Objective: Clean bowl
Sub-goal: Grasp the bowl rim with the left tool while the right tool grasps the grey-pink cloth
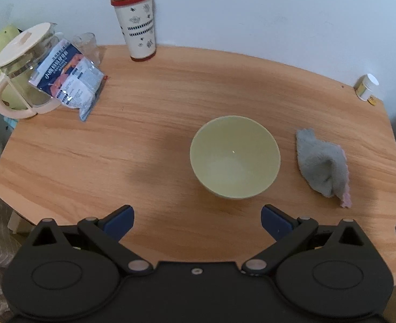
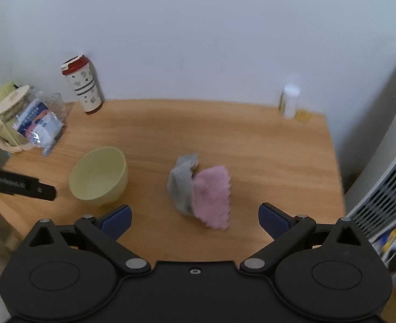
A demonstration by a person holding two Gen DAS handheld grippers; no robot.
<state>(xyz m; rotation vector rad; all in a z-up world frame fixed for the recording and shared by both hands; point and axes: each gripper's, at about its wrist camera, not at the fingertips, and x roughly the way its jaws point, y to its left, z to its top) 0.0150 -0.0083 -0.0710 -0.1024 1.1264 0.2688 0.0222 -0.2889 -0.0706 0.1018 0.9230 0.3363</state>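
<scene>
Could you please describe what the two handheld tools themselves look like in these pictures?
Both look identical: the left tool and right tool have matte black bodies with two round discs, black linkage arms with silver pivot pins, and blue pads on the fingers. No cables, hands or sleeves show.

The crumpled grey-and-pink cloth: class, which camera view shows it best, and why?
The right wrist view: the crumpled grey-and-pink cloth lies central ahead of the open tongs, both colours visible. The left wrist view shows it off to the right, mostly grey, with only a pink edge.
</scene>
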